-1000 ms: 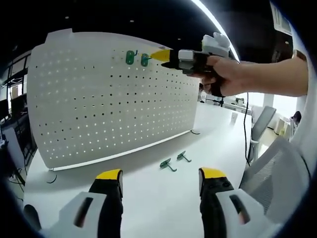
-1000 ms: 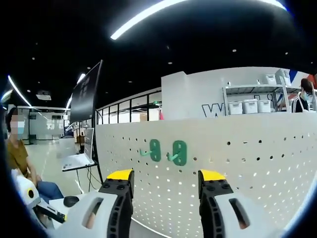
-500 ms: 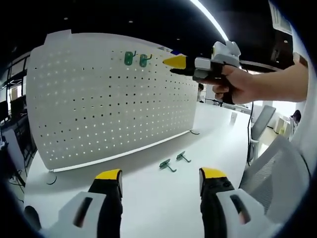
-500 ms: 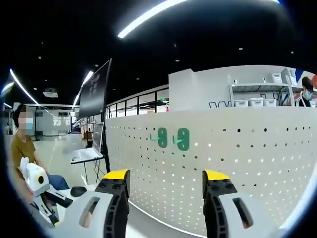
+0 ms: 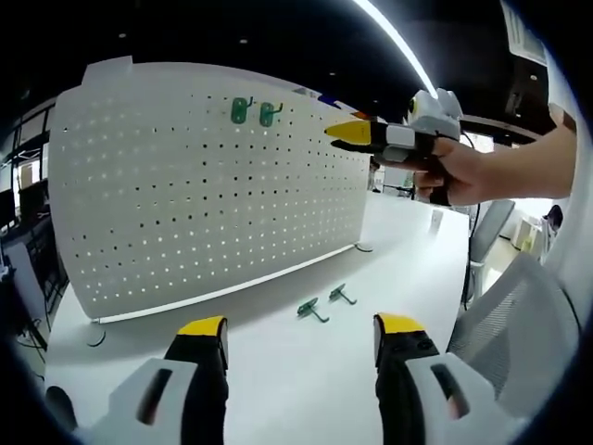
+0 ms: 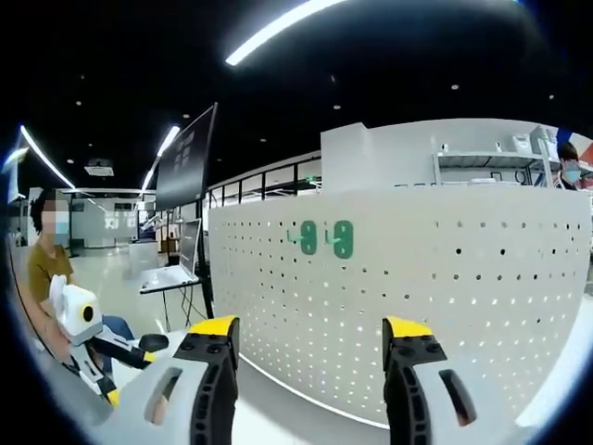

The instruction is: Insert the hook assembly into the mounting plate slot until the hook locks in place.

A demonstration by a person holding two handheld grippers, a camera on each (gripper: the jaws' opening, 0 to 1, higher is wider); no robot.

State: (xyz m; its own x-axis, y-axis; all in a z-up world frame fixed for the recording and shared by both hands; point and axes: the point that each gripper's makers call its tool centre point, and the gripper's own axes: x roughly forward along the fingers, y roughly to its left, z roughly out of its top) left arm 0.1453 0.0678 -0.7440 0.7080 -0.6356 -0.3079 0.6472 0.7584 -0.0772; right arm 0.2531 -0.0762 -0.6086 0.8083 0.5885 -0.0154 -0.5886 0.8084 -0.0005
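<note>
A white pegboard (image 5: pixel 204 176) stands upright on the white table (image 5: pixel 306 371). Two green hooks (image 5: pixel 255 110) hang side by side near its top; in the right gripper view the same two hooks (image 6: pixel 326 237) sit on the pegboard (image 6: pixel 435 287). Two more green hooks (image 5: pixel 324 302) lie loose on the table in front of the board. My left gripper (image 5: pixel 298 341) is open and empty, low over the table. My right gripper (image 6: pixel 308 345) is open and empty, facing the board from a short distance. In the left gripper view that right gripper (image 5: pixel 361 135) hovers to the right of the hung hooks, held by a hand.
A seated person (image 6: pixel 46 278) and the left gripper's body (image 6: pixel 88 338) show at the left of the right gripper view. A grey office chair (image 5: pixel 519 315) stands at the table's right edge. A shelving rack with bins (image 6: pixel 491 167) rises behind the pegboard.
The right gripper has drawn back from the hung hooks, moving right and away from the pegboard. The two hooks stay on the board. The left gripper has held still.
</note>
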